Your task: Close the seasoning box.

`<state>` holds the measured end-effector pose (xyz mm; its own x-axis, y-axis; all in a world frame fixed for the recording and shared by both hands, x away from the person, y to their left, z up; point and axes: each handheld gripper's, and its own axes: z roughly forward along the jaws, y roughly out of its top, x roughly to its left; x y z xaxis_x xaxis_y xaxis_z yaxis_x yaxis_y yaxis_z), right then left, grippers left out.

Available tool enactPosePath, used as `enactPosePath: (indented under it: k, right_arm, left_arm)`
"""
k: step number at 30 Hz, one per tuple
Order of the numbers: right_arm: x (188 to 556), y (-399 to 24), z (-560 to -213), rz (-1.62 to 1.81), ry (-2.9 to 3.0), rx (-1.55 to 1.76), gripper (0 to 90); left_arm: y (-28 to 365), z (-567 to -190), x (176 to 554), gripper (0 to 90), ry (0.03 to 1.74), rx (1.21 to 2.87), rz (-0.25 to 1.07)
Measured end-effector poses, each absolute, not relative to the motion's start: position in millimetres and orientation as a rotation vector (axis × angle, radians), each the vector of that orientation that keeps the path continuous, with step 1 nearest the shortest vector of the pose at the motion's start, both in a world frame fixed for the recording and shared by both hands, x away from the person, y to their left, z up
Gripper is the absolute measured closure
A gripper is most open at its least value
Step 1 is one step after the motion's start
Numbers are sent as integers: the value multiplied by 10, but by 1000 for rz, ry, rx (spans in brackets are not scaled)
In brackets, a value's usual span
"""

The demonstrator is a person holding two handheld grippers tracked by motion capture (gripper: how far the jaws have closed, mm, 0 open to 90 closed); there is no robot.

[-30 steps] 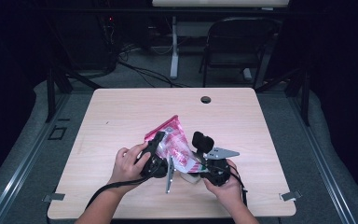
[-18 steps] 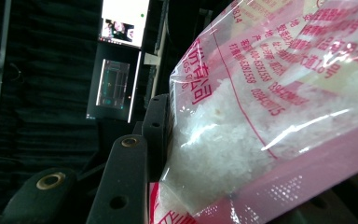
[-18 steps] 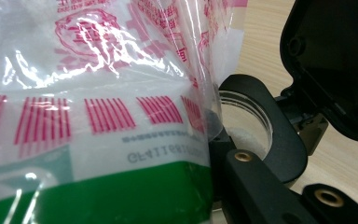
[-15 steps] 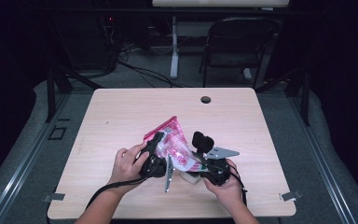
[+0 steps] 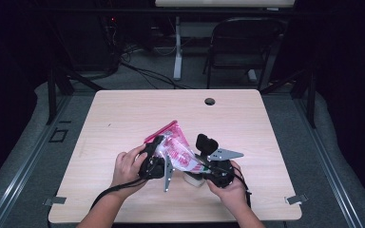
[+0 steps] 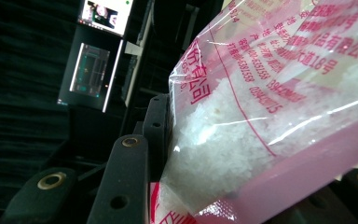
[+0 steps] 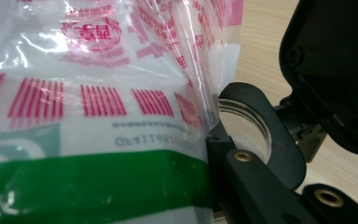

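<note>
A clear bag (image 5: 179, 153) with pink print and a pink zip strip, part full of white grains (image 6: 219, 135), hangs tilted between both grippers over the table's middle. My left gripper (image 5: 159, 151) is shut on the bag's lower left side, and one finger (image 6: 156, 126) presses into the plastic. My right gripper (image 5: 198, 175) points left under the bag, shut on a white pack with a green band (image 7: 93, 182) that lies against its finger (image 7: 256, 186). The pack's white end (image 5: 193, 180) shows below the bag. The other right finger is hidden behind the plastic.
The wooden table (image 5: 123, 114) has a round cable hole (image 5: 209, 101) near its far edge. A folding chair (image 5: 240, 42) and desk legs stand behind it. Lit monitors (image 6: 95, 70) glow in the dark room. Cables trail from both grippers toward the near edge.
</note>
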<state>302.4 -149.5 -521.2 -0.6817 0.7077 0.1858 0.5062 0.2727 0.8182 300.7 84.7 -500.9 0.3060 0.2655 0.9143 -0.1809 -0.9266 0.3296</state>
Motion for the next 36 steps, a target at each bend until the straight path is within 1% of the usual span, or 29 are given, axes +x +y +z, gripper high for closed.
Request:
enactPosePath:
  k: [8,30,36]
  right_arm:
    - [3031,-1487,-5198,1375,2322,1123,897]
    - [3029,-1486,-5163,1387,2313,1117,895]
    - [3035,-1474,-5143,1385,2315,1107,894]
  left_arm:
    - [892,-5035,3045,680,125,2212,1589]
    - [953,-5096,3096,683,208,2228,1475]
    - [997,-5135,3109,683,262,2226,1419]
